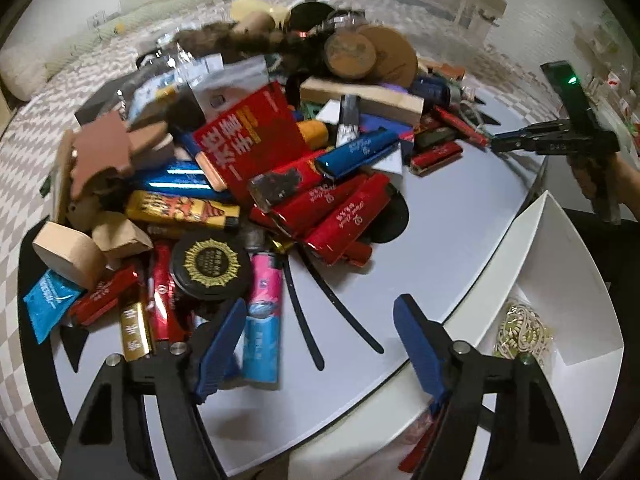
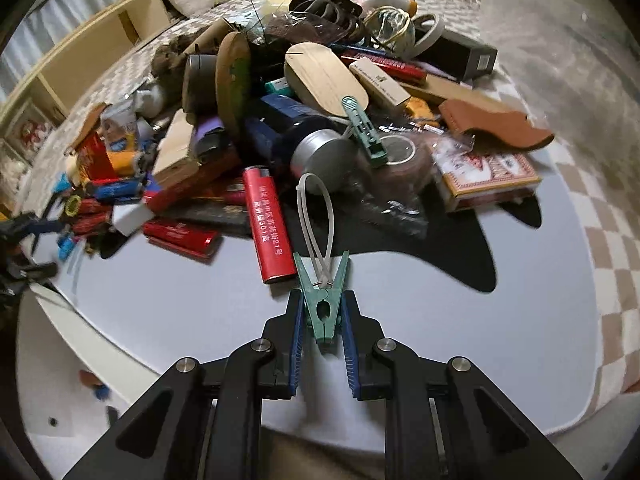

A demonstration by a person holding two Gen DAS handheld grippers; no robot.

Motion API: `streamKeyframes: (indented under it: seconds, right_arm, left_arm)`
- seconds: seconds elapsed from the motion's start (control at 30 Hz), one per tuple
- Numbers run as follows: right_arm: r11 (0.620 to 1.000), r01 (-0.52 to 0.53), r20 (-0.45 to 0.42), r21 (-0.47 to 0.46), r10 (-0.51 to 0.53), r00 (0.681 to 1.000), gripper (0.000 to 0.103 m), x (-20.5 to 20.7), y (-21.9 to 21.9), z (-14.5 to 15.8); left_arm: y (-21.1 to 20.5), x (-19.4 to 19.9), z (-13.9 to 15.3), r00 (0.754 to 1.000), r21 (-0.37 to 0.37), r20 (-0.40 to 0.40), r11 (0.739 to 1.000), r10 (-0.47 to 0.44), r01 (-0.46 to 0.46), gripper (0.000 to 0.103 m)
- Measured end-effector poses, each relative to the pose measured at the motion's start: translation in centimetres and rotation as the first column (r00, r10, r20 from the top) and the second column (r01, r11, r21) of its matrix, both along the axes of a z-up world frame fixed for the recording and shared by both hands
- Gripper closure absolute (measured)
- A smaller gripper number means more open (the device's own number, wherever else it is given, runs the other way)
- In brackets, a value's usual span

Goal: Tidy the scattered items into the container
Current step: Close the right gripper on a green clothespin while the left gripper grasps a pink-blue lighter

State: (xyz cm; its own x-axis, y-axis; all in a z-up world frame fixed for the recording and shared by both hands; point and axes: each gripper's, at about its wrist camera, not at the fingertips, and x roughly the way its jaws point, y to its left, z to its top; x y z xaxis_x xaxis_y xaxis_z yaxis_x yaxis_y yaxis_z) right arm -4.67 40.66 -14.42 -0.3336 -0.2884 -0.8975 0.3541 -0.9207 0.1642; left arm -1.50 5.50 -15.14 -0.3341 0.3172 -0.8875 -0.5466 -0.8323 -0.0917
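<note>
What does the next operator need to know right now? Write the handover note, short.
Right gripper: shut on a green clothes peg with a pale loop through it, held above the grey table.
Left gripper: open, nothing between its fingers, above the pile's near edge by a pink-and-blue lighter.
White container: at the table's edge; a beaded string already lies in it.
Left: drop the peg in, then clear the big pile of lighters, boxes and tins.
</note>
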Motion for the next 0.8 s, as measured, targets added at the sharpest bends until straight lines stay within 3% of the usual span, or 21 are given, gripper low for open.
streamKeyframes:
  seconds: [0.2,0.57,0.8]
  right_arm:
    - [0.998,0.017,0.043,-0.066,-0.014,0.999,0.084,0.5,0.0,0.4]
    - [0.999,-0.045,0.019,0.015,0.044,0.999,0.084,0.6,-2.0,0.1]
    - [0.994,-0.088,0.000,0.069,0.088,0.996,0.084,0.3,-3.5,-0.3]
  left_arm:
    - [0.2,-0.7,-0.9,0.999,-0.040,0.038,0.999,0.030,-0.028,0.032]
    - [-0.4,-1.3,-1.6,0.994,-0.079,0.079,0.994,0.080,-0.074,0.037]
    - [-0.9,-1.5,-1.4,0.991,-0.080,0.077,0.992,0.106,-0.100,0.054]
